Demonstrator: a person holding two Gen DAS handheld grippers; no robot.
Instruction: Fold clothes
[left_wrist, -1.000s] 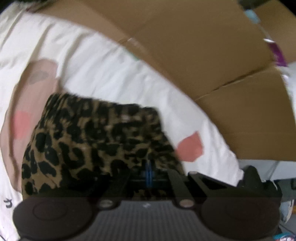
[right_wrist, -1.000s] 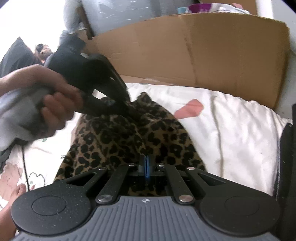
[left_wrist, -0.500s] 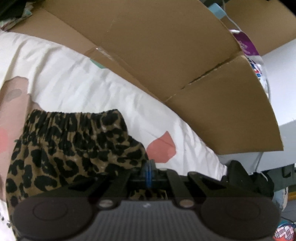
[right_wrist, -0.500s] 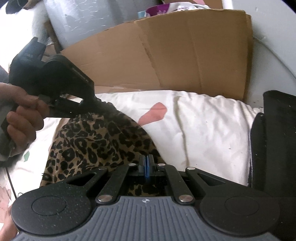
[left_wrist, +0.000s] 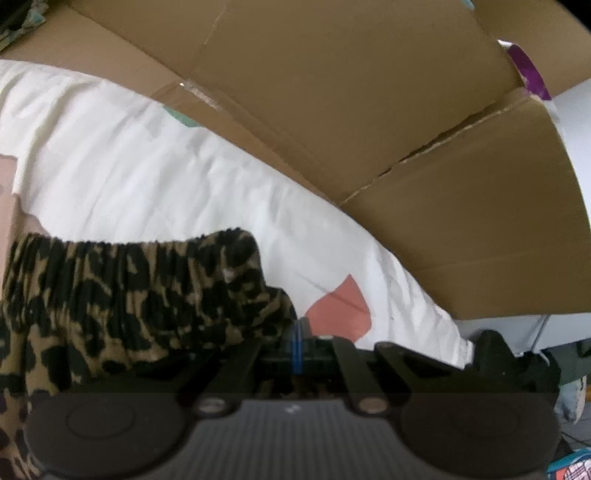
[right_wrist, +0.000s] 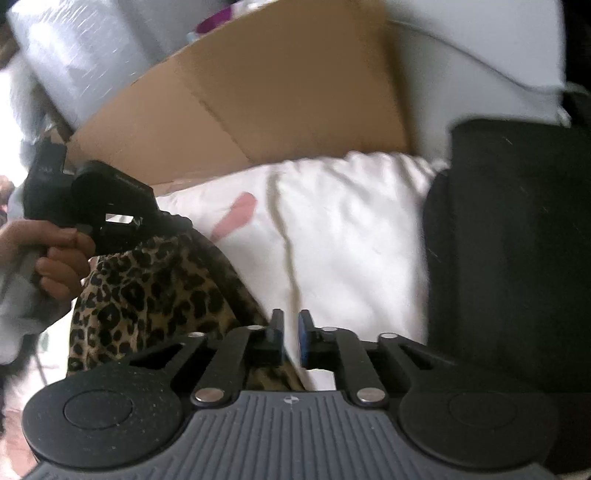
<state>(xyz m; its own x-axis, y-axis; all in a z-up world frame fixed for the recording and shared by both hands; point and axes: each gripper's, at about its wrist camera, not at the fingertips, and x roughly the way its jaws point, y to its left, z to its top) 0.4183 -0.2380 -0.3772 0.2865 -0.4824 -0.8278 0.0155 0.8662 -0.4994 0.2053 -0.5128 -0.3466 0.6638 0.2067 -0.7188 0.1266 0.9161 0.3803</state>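
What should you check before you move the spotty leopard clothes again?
1. Left gripper shut on the leopard garment: ok.
2. Right gripper open, nothing between its fingers: ok.
3. Elastic waistband lying straight and flat: ok.
4. White bedsheet beside the garment bare enough to lay it on: ok.
5. Cardboard box apart from the garment: ok.
6. Lower half of the garment smooth: cannot tell, hidden by the grippers.

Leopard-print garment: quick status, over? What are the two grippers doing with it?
Left gripper shut on leopard-print garment. Right gripper open, fingers apart, off the cloth. Garment on white bedding. Cardboard behind, not obstructing.
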